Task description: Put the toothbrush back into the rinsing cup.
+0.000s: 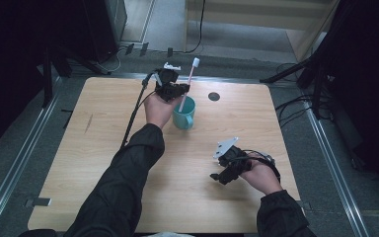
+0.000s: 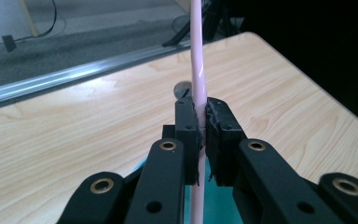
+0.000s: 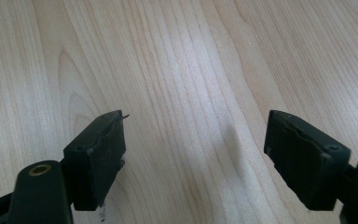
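A pink toothbrush (image 1: 189, 81) with a white head stands upright in a teal mug (image 1: 184, 113) at the table's far middle. My left gripper (image 1: 175, 90) is shut on the toothbrush handle just above the mug's rim. In the left gripper view the pink handle (image 2: 197, 60) runs up between the closed pads (image 2: 186, 122), with the teal mug (image 2: 219, 205) below. My right gripper (image 1: 218, 175) hovers open over bare wood at the near right. The right gripper view has its two pads (image 3: 98, 154) spread wide apart, nothing between them.
The wooden table (image 1: 103, 163) has a round dark hole (image 1: 214, 96) to the right of the mug. A black cable (image 1: 135, 111) trails from the left gripper over the table's far left. Metal rails and dark stands border the table.
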Action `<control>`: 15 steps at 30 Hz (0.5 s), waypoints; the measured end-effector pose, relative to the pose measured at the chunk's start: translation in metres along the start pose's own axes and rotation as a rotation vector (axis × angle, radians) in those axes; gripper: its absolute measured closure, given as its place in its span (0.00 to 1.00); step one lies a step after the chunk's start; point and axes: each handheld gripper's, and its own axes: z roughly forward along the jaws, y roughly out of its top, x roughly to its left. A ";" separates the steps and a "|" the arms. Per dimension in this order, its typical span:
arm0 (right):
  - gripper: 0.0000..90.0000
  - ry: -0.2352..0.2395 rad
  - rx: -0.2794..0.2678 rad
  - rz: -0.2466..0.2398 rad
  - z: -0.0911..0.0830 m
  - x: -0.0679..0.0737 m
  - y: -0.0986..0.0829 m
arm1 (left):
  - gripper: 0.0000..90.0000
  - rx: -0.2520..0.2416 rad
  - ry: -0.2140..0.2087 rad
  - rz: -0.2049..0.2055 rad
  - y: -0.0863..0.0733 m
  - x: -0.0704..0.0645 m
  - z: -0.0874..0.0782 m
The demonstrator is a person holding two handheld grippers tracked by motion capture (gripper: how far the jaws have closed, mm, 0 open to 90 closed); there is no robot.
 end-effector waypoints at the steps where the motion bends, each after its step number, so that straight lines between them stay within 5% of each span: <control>1: 0.23 0.000 -0.001 -0.002 0.000 0.000 0.000 | 0.93 0.012 0.000 0.009 -0.002 0.000 0.001; 15: 0.23 0.000 0.012 -0.006 0.002 0.000 0.000 | 0.93 0.079 0.011 0.023 -0.026 -0.001 0.013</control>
